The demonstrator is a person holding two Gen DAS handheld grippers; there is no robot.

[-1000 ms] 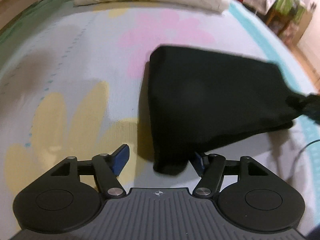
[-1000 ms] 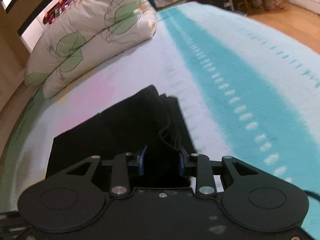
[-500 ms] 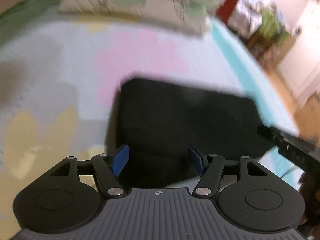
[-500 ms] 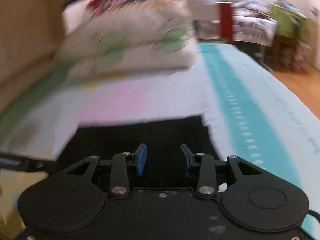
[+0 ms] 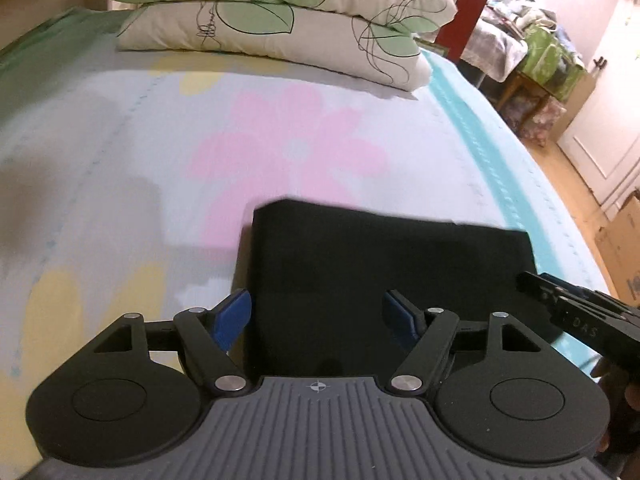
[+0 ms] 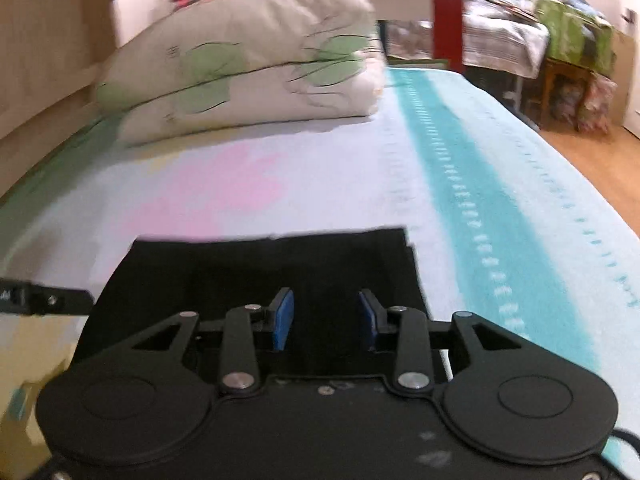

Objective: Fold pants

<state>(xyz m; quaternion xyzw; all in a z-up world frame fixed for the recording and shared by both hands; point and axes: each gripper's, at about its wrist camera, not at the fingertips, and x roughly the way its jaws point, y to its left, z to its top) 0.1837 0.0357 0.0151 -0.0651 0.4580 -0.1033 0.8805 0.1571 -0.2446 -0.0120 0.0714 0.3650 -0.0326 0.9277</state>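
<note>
The black pants (image 5: 380, 260) lie folded into a flat rectangle on the flowered bedsheet (image 5: 160, 160). My left gripper (image 5: 318, 314) hovers over their near edge. Its jaws are opening and the blue pads (image 5: 234, 314) touch no cloth. My right gripper (image 6: 326, 318) hangs above the near part of the pants (image 6: 260, 264), open, its jaws closing a little with nothing pressed between them. In the left wrist view the right gripper (image 5: 580, 320) shows over the pants' right corner. In the right wrist view the left gripper (image 6: 40, 298) pokes in at the left.
Two stacked leaf-print pillows (image 5: 280, 20) lie at the head of the bed. A teal stripe (image 6: 480, 208) runs along the right side of the sheet, with the bed's edge and wooden floor (image 6: 600, 160) beyond. Cluttered furniture (image 5: 540, 60) stands past the bed.
A second ago the right gripper was shut on the raised pants and the left held a corner between its fingers. Both have let go and drawn back upward; the pants now lie flat.
</note>
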